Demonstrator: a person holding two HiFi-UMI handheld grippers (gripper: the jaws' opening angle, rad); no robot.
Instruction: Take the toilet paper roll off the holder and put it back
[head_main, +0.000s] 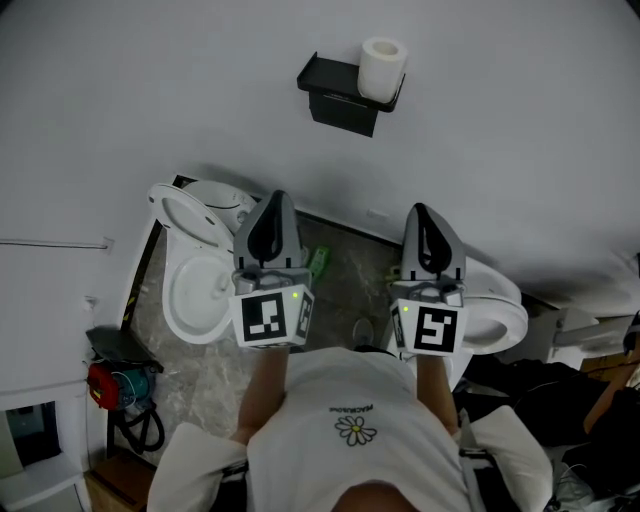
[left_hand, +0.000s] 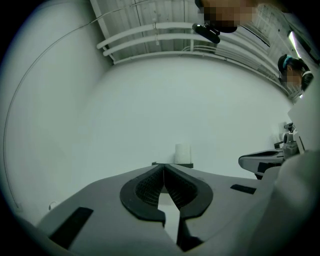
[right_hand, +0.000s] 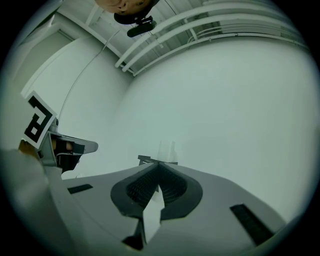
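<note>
Right now our left gripper (head_main: 276, 208) hangs over an open toilet (head_main: 190, 300), jaws pressed together, empty. Ahead, the toilet paper roll (head_main: 382, 68) stands upright on its black wall holder (head_main: 335, 95), unobstructed. Our right gripper (head_main: 421, 214) matches, closed on nothing. This stance suits either reaching or having finished.

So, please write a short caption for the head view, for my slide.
Left gripper and right gripper, both shut and empty, point toward the toilet paper roll standing on its black holder.

The right tool (head_main: 420, 212) hides part of a toilet (head_main: 508, 312).
</note>
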